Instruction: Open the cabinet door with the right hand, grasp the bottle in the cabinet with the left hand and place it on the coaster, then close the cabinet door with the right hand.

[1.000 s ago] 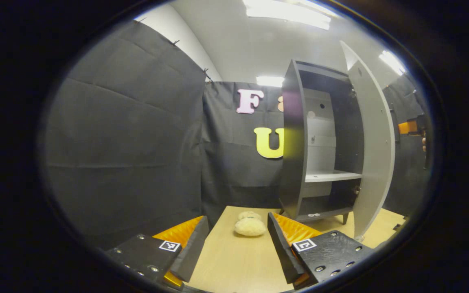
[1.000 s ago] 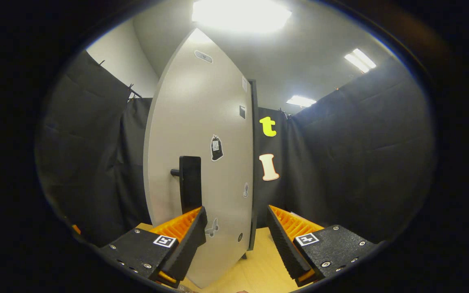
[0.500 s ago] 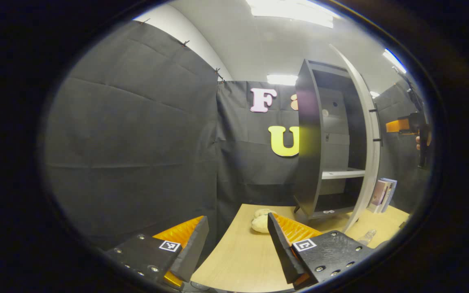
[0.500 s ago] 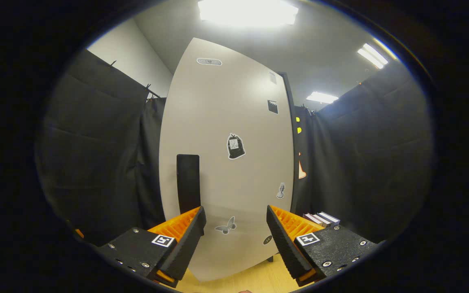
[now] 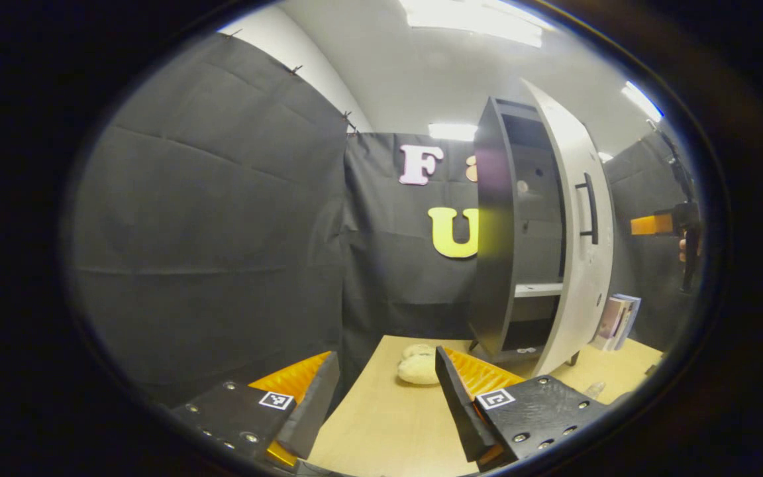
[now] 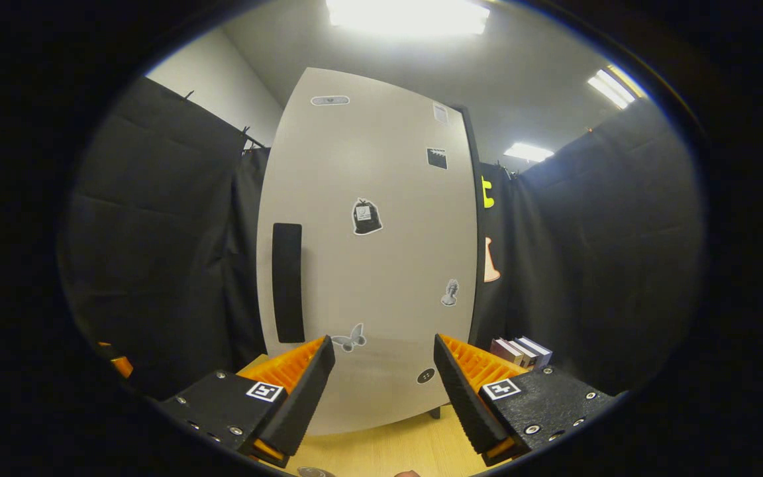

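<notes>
The cabinet door (image 5: 577, 225) has swung most of the way toward shut since a second ago: then it stood wide and I could look straight onto the shelf, and now only a narrow slice of the cabinet (image 5: 494, 232) interior shows past its edge. In my right gripper view the door's pale face (image 6: 368, 252) fills the space ahead, its dark handle (image 6: 287, 281) to the left of my right gripper (image 6: 381, 377), whose jaws stand apart, holding nothing and touching neither the door nor the handle. My left gripper (image 5: 385, 391) hangs over the wooden table (image 5: 381, 424), jaws also apart and empty. I cannot make out the bottle with certainty; a small clear thing at the table's far right edge may be it, and the coaster I cannot identify. I judge this the closing step, with a last push needed to seat the door.
</notes>
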